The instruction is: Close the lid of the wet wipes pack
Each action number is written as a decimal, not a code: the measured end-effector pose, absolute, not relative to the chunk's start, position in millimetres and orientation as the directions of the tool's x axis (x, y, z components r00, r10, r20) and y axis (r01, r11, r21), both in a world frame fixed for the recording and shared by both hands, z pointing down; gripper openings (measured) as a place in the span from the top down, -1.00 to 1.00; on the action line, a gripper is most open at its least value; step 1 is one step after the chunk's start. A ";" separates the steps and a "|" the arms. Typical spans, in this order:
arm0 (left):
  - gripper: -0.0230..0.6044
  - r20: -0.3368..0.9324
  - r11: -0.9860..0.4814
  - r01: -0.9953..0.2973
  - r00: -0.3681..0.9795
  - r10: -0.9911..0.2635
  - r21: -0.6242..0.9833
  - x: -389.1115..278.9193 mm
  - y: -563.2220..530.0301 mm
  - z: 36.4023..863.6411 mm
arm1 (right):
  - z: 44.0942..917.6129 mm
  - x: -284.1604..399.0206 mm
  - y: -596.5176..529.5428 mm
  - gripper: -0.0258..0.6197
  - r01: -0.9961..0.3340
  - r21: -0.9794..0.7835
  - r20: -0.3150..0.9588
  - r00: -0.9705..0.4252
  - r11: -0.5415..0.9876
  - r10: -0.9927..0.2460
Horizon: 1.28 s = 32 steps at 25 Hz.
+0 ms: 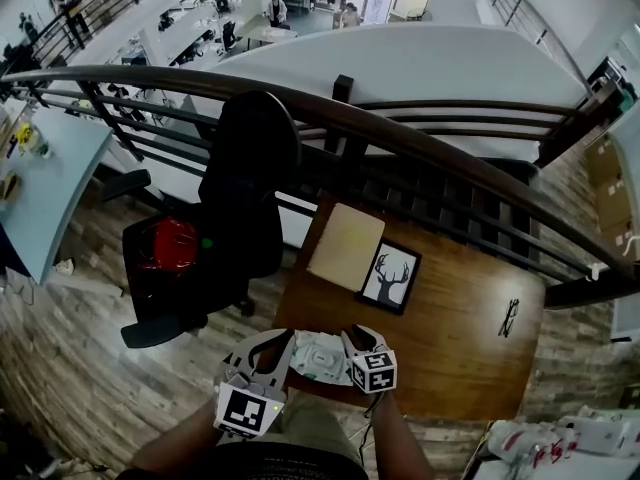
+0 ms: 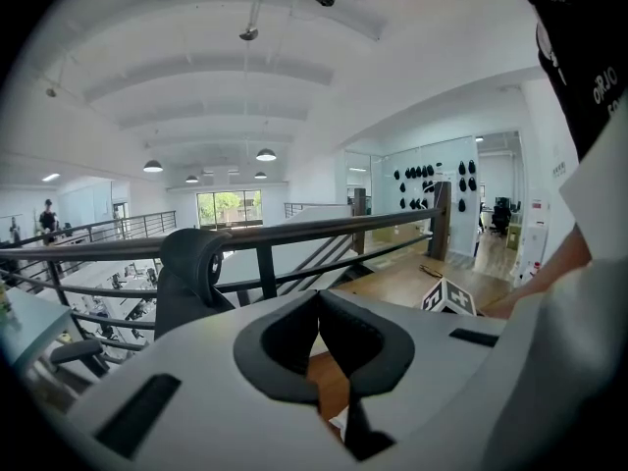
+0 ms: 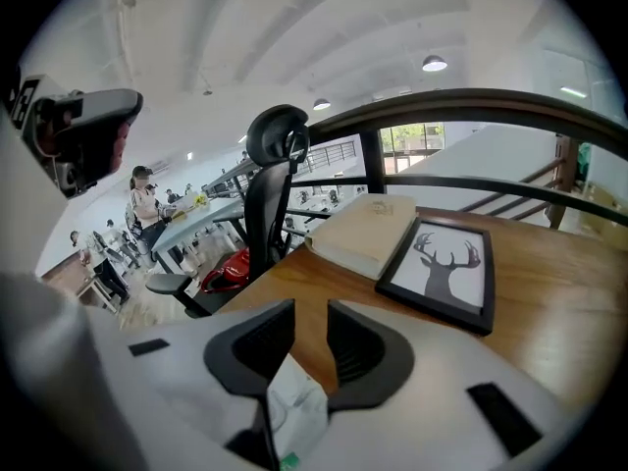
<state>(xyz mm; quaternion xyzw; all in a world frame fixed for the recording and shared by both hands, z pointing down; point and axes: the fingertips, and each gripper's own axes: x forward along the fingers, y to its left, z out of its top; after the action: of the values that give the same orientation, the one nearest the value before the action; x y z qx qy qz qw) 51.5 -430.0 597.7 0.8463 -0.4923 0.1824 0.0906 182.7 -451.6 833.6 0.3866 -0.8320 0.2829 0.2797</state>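
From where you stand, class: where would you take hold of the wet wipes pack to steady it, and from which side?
Probably its left end, coming in low from the left. The wet wipes pack lies flat by the near edge of the table, so only its thin ends give jaws something to pinch, and the right gripper, jaws open, straddles its right end.

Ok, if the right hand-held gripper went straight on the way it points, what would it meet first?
Most likely the wipes pack: its white corner sits low between the right hand-held gripper's open jaws. Past it only bare table shows; depth is unclear.
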 end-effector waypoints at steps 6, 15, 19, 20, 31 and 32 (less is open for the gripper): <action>0.84 0.418 -0.494 -0.868 0.434 -0.798 -0.042 46.7 -421.0 598.8 | 851.0 184.1 -451.3 0.71 -0.803 -0.278 0.699 -0.546 0.527 -0.462; 0.84 0.417 -0.498 -0.865 0.433 -0.799 -0.055 34.9 -407.4 587.9 | 845.6 180.2 -436.2 0.78 -0.808 -0.301 0.697 -0.549 0.506 -0.462; 0.84 0.398 -0.507 -0.860 0.450 -0.800 -0.047 30.3 -400.5 584.3 | 843.3 174.6 -417.0 0.77 -0.808 -0.298 0.704 -0.546 0.509 -0.454; 0.84 0.402 -0.511 -0.858 0.452 -0.796 -0.049 28.4 -398.4 583.6 | 844.3 173.2 -411.1 0.77 -0.809 -0.299 0.707 -0.544 0.506 -0.452; 0.84 0.393 -0.543 -0.838 0.482 -0.783 -0.054 11.0 -377.2 577.8 | 861.2 146.2 -358.9 0.77 -0.811 -0.304 0.732 -0.535 0.500 -0.422; 0.84 0.389 -0.545 -0.837 0.485 -0.783 -0.054 9.1 -374.9 577.7 | 863.4 143.4 -355.5 0.77 -0.811 -0.299 0.737 -0.531 0.502 -0.419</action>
<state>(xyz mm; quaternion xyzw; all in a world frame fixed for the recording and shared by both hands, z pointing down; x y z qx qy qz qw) 9.1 -374.9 577.7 0.8587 -0.4715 0.1876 0.0713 143.4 -355.5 863.4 0.3787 -0.8123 0.3249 0.3019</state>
